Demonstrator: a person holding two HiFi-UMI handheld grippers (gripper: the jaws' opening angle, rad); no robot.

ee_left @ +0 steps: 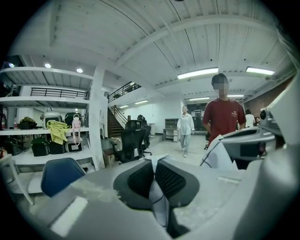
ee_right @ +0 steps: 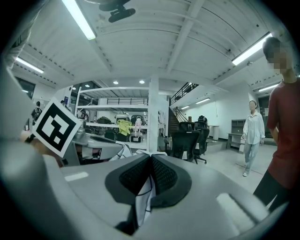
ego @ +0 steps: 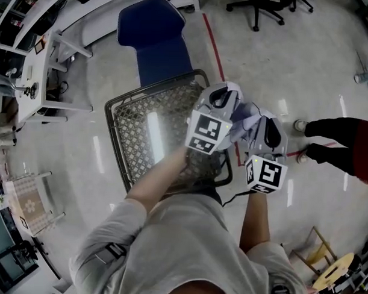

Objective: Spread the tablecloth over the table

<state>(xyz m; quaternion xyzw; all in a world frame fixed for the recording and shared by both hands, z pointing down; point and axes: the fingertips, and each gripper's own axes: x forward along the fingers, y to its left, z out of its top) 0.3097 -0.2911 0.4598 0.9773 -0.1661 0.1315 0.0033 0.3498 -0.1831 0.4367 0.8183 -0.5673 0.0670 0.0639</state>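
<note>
A white tablecloth with thin dark lines [ego: 244,119] is bunched between my two grippers, held up above the right edge of a dark metal mesh table [ego: 145,131]. My left gripper [ego: 223,98] is shut on a fold of the cloth [ee_left: 157,199], which shows pinched between the black pads. My right gripper [ego: 270,135] is also shut on a strip of the cloth [ee_right: 144,194]. Both grippers point up and outward, close together, so their views show the room rather than the table.
A blue chair [ego: 153,35] stands at the table's far side. A person in a red shirt [ee_left: 224,119] stands close on the right, shoes [ego: 300,125] near a red floor line [ego: 214,43]. Another person [ee_left: 185,127] walks further off. Shelves [ee_left: 47,133] and office chairs [ee_left: 132,140] line the room.
</note>
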